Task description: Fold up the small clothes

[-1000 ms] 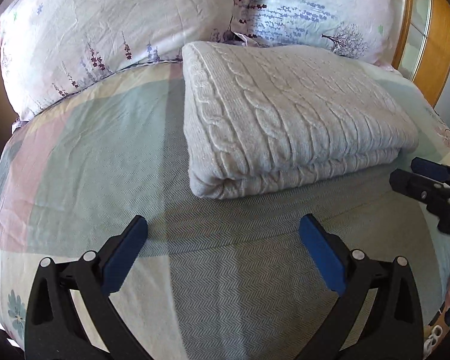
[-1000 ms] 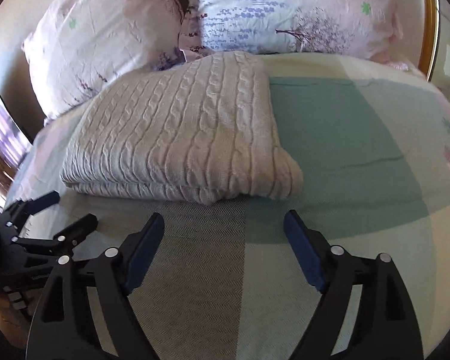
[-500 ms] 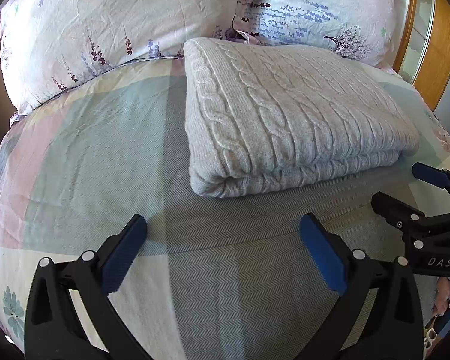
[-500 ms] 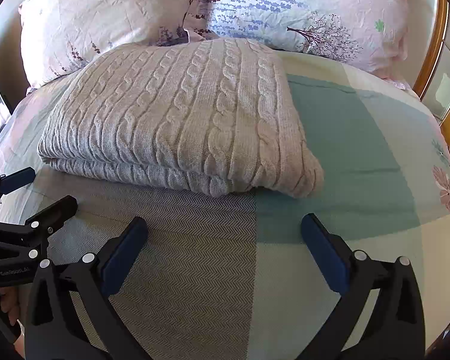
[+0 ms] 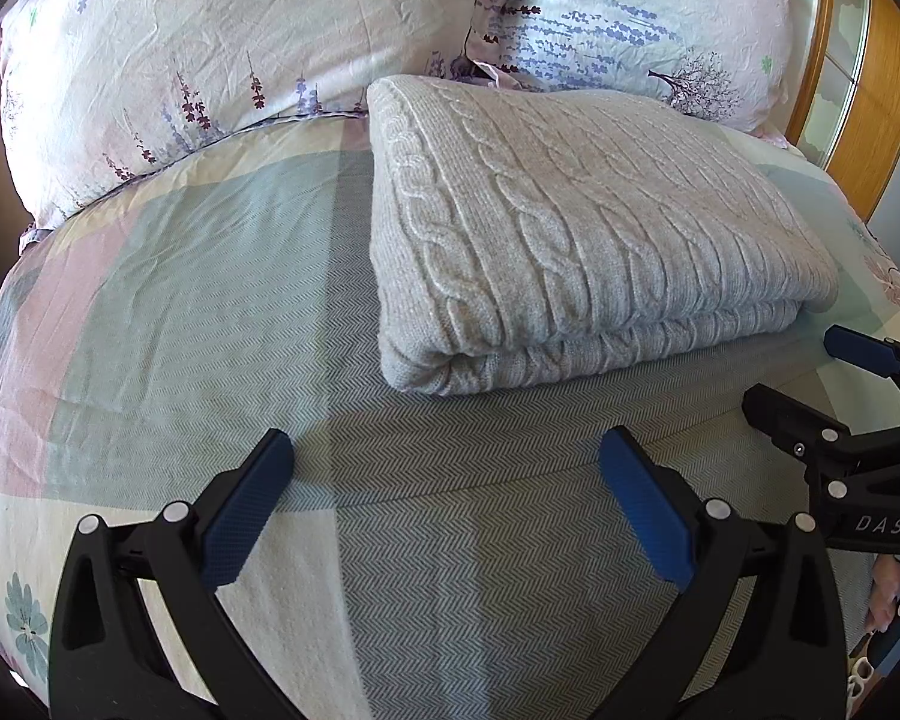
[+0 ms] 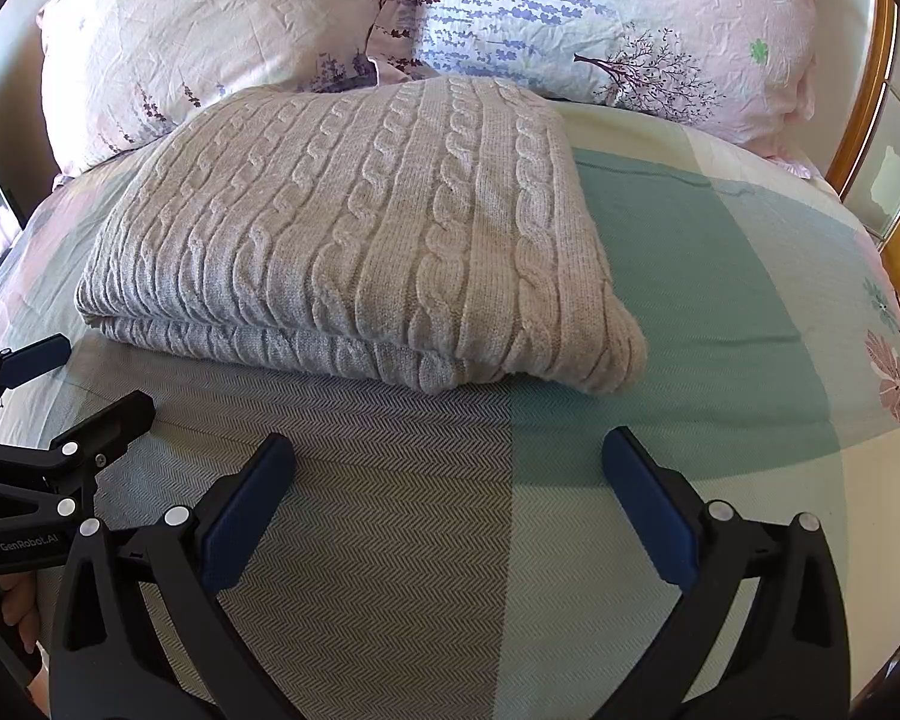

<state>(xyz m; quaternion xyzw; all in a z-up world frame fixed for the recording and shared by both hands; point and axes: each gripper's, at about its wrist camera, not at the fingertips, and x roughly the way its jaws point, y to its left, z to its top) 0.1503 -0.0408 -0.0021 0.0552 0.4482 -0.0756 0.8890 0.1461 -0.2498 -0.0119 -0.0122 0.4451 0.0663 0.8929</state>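
A grey cable-knit sweater [image 5: 582, 228] lies folded in a thick rectangle on the bed; it also shows in the right wrist view [image 6: 360, 240]. My left gripper [image 5: 444, 456] is open and empty, just short of the sweater's near left corner. My right gripper [image 6: 450, 456] is open and empty, just short of the sweater's near right corner. The right gripper also shows at the right edge of the left wrist view [image 5: 810, 378], and the left gripper at the left edge of the right wrist view [image 6: 84, 378].
The bedspread [image 5: 180, 300] has pastel checks and a grey herringbone band. Two floral pillows [image 5: 240, 48] [image 6: 618, 18] stand against the headboard behind the sweater. A wooden frame [image 5: 870, 90] stands at the far right.
Both grippers have moved a little forward and lower toward the sweater's near edge. The sweater has not moved. Both stay open.
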